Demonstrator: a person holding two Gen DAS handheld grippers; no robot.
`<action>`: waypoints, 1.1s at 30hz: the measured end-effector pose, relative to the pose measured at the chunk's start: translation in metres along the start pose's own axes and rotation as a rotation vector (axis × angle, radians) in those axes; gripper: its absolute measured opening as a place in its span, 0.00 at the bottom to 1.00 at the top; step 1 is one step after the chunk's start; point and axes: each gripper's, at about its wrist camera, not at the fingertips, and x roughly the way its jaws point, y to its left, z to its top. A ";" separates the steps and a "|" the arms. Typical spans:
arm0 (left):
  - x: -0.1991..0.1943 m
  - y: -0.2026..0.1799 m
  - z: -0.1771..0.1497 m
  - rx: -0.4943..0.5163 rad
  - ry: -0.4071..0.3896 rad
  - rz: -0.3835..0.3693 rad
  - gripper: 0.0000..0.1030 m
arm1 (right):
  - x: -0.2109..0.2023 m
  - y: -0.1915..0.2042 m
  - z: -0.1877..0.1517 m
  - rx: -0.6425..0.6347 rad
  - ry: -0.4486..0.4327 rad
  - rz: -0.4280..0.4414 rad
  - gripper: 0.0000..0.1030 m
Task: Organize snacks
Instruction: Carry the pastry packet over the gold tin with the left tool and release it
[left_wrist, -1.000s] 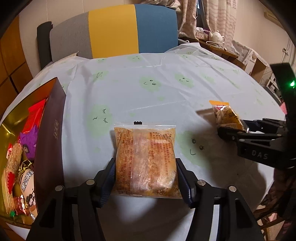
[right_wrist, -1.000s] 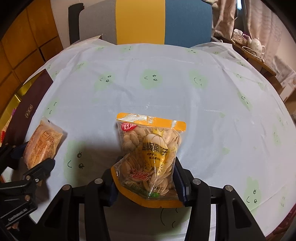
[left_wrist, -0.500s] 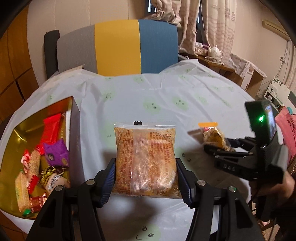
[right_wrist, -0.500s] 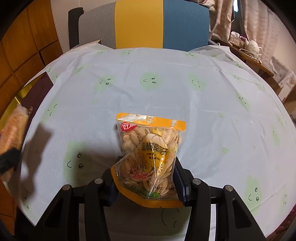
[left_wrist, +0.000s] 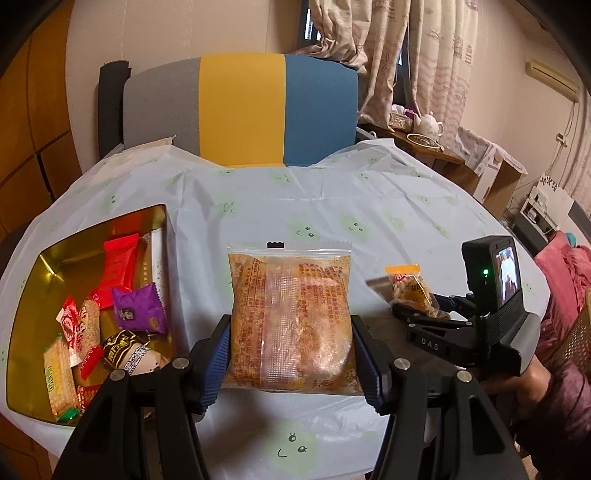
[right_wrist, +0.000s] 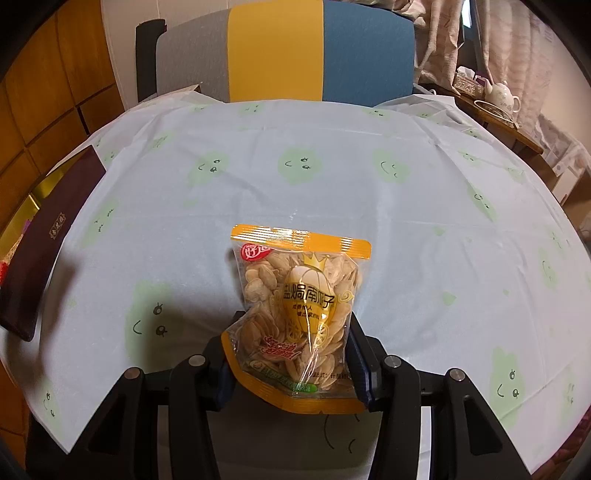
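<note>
Transport step, judged from the hold: left gripper (left_wrist: 290, 354) clamped on orange cake packet (left_wrist: 290, 321), raised over table (left_wrist: 369, 206), just right of gold tin (left_wrist: 33, 295) already stocked with small wrapped sweets (left_wrist: 136, 308). Right gripper (right_wrist: 291, 365) closed on pumpkin seed bag (right_wrist: 299, 310), held above the table's middle, well apart from the tin. Next, probably: swing left over the tin's open mouth, lower, release onto the pile; flat, soft packet, so likely to settle without rolling. Then the same for the seed bag, a longer carry. Pale tablecloth with green smiley blobs, creased. Beyond: chair (left_wrist: 240, 114) in grey, yellow and blue, curtains (left_wrist: 417, 55), teapot (left_wrist: 428, 125) on side table
</note>
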 end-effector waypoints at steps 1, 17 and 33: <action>-0.002 0.005 0.000 -0.011 0.000 -0.005 0.60 | 0.000 0.000 0.000 0.000 -0.001 -0.001 0.49; -0.038 0.189 -0.003 -0.473 -0.032 0.166 0.60 | 0.000 0.001 0.000 0.004 0.000 -0.003 0.49; 0.059 0.266 0.041 -0.615 0.101 0.169 0.60 | 0.000 0.000 0.002 0.008 0.006 -0.007 0.49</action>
